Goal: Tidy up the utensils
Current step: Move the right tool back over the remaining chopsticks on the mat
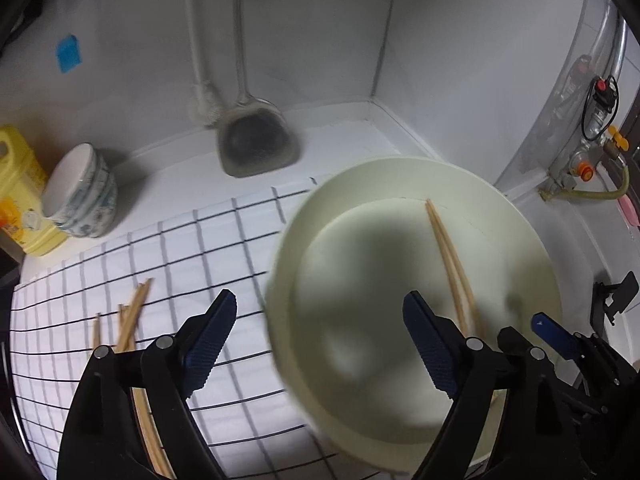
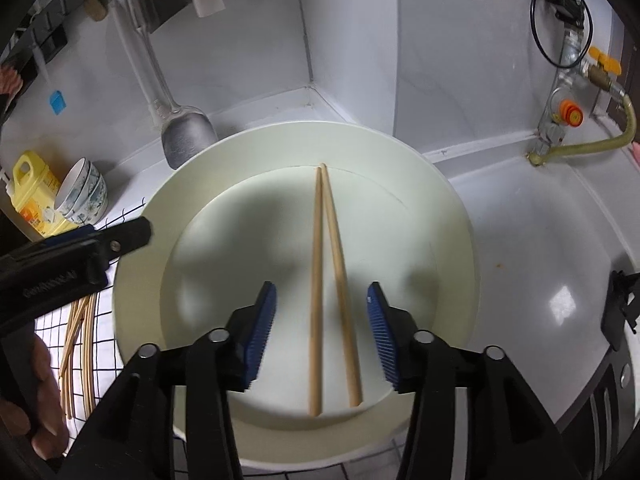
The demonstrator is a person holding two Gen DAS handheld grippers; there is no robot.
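Observation:
Two wooden chopsticks (image 2: pixel 332 280) lie side by side in a wide cream plate (image 2: pixel 452 216). Above them my right gripper (image 2: pixel 322 300) is open, its blue pads on either side of the pair and not touching it. In the left wrist view the same plate (image 1: pixel 352 208) and chopsticks (image 1: pixel 450 260) show at the right. My left gripper (image 1: pixel 320 310) is open wide over the plate's left rim, with nothing between its pads. Several more chopsticks (image 1: pixel 132 312) lie loose on the checked cloth (image 1: pixel 180 248) to the left, partly hidden under the gripper.
A metal spatula (image 1: pixel 256 140) hangs against the back wall, its blade near the counter. Stacked patterned bowls (image 1: pixel 80 192) and a yellow bottle (image 1: pixel 20 200) stand at the far left. Gas valves and a hose (image 2: pixel 580 120) sit at the right corner. A hand (image 2: pixel 36 380) holds the left gripper.

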